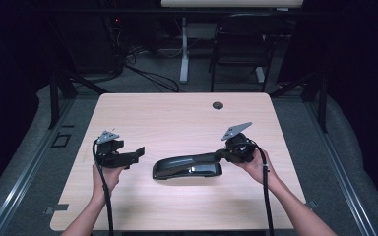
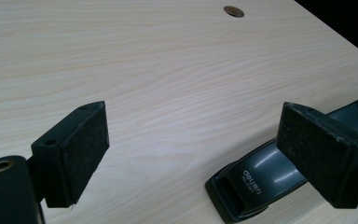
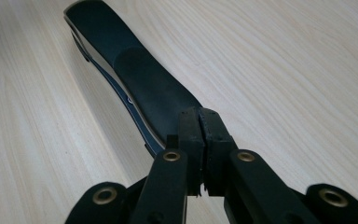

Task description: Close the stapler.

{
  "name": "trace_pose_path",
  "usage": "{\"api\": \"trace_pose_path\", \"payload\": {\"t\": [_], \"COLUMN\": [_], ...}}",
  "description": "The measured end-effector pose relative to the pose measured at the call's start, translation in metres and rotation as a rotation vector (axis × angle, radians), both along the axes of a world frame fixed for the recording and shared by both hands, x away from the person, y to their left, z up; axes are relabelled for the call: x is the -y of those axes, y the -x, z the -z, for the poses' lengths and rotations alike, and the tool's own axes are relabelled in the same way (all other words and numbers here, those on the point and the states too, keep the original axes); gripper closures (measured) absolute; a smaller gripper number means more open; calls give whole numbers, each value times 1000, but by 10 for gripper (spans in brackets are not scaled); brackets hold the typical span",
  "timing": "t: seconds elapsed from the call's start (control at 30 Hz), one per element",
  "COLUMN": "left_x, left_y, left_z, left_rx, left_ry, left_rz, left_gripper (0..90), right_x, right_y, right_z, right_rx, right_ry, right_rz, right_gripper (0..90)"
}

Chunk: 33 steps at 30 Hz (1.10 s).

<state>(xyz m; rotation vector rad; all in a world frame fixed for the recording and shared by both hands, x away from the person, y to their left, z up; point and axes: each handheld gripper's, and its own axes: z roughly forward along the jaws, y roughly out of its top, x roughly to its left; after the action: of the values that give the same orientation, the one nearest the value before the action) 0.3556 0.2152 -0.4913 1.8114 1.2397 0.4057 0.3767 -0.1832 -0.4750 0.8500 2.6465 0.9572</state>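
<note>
Pressing stapler [image 1: 187, 168], right claw [image 3: 199, 122] closed.

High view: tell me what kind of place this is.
Probably a lab or recording studio set up for tabletop work: a bare wooden table on a carpeted floor, dark curtains at the sides, cables trailing behind it, and a black chair beyond.

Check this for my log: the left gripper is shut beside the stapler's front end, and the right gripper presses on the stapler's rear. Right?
Not quite. The left gripper is open: the left gripper view shows its pads wide apart with nothing between them. The rest holds: it sits beside the stapler front, and the right gripper, jaws together, meets the stapler's rear.
</note>
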Motion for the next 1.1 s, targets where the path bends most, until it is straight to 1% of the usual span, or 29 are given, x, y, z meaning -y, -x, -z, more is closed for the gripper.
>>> {"api": "trace_pose_path", "payload": {"t": [0.1, 0.13, 0.23, 0.37, 0.4, 0.5, 0.53, 0.6, 0.67, 0.77, 0.87, 0.9, 0.97, 1.03, 1.1], "left_x": [0, 1, 2, 2, 2, 2, 2, 1, 1, 2, 3, 3, 3, 3, 4], "left_y": [0, 0, 1, 1, 1, 1, 2, 2, 2, 2, 2, 2, 2, 3, 3], "left_z": [-1, 0, -1, -1, -1, -1, -1, -2, -2, -2, -2, -2, -2, -2, -2], "left_rx": [1, 11, 10, 10, 11, 14, 14, 13, 19, 28, 24, 23, 25, 29, 29], "left_ry": [-6, -10, -16, -19, -18, -19, -18, -21, -28, -30, -34, -37, -38, -46, -54], "left_rz": [2, 0, 6, 10, 8, 7, 7, 7, 2, 3, 7, 8, 6, 5, 6], "left_gripper": [97, 97, 97, 96, 96, 96, 96, 96, 96, 96, 96, 96, 96, 96, 97], "right_x": [-1, -1, -1, 2, 3, 6, 7, 10, 14, 20, 27, 30, 35, 41, 46], "right_y": [1, 1, 2, 5, 6, 8, 8, 9, 9, 11, 15, 16, 18, 20, 22], "right_z": [2, 1, -2, -8, -10, -13, -14, -16, -17, -18, -18, -18, -16, -14, -12], "right_rx": [4, 8, 13, 27, 28, 34, 31, 30, 25, 27, 20, 23, 13, 11, -2], "right_ry": [-1, 5, -1, -23, -27, -36, -36, -38, -37, -48, -54, -53, -54, -54, -48], "right_rz": [-2, -4, 3, 21, 28, 52, 57, 75, 96, 118, 152, 161, 175, 188, 199], "right_gripper": [873, 870, 847, 772, 733, 663, 619, 556, 463, 373, 284, 262, 219, 194, 161]}}
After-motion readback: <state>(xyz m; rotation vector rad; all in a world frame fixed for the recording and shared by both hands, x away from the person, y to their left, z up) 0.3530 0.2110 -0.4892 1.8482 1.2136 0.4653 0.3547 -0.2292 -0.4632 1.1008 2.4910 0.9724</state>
